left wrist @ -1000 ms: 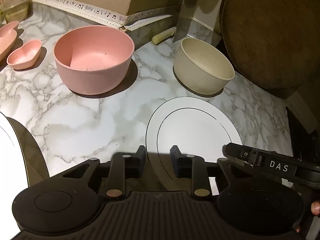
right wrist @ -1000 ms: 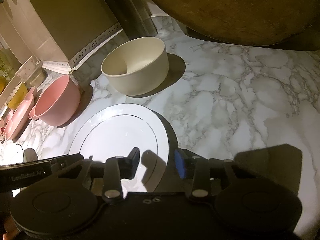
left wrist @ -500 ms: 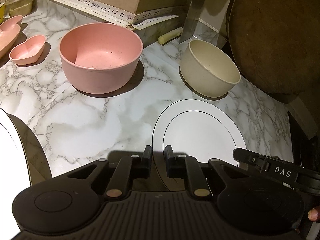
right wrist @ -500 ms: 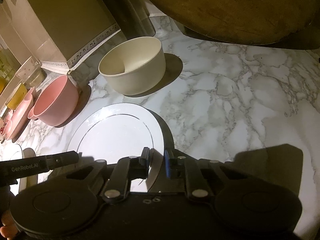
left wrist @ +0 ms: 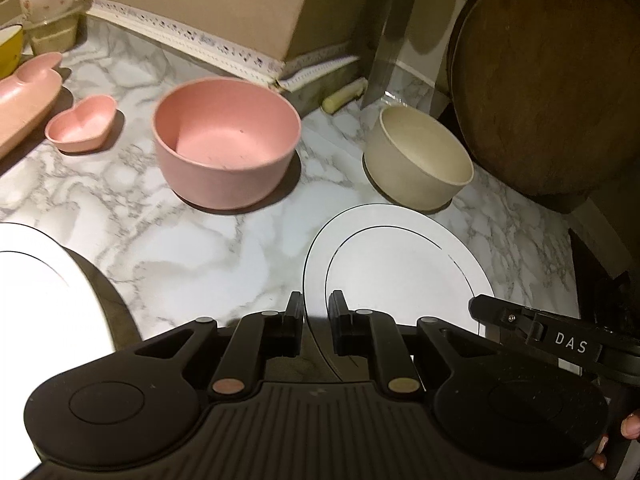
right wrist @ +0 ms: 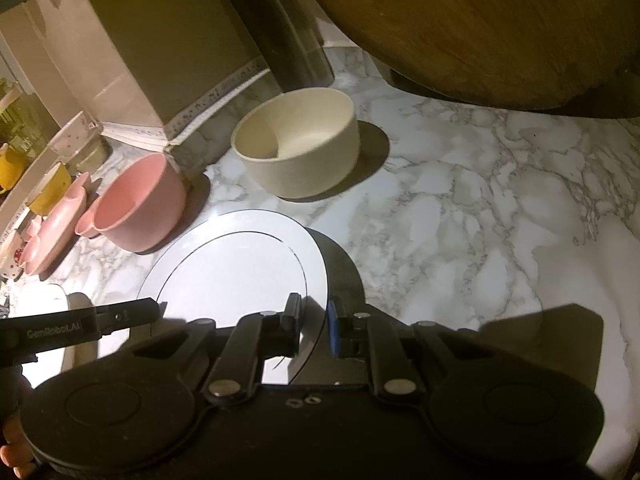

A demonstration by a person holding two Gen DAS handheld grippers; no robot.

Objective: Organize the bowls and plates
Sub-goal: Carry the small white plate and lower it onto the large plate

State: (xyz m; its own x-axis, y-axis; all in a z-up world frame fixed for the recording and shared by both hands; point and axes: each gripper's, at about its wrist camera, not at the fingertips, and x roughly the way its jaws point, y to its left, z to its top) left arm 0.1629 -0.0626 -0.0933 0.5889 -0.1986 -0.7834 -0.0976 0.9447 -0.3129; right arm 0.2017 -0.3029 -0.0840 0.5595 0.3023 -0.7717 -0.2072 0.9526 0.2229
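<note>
A white plate with a thin dark ring is held over the marble counter by both grippers. My left gripper is shut on its left rim. On the opposite rim, my right gripper is shut on the same plate, which throws a dark shadow to its right. Behind the plate stand a pink bowl and a cream bowl, both upright and empty. A second white plate lies at the left edge of the left wrist view.
A pink heart dish and a pink tray sit far left, with yellow and floral bowls behind them. A big round wooden board leans at the right. A cardboard box stands at the back.
Both grippers' jaws have closed from apart onto the white plate's rim. The left wrist view has pulled back a little, so more of the counter shows.
</note>
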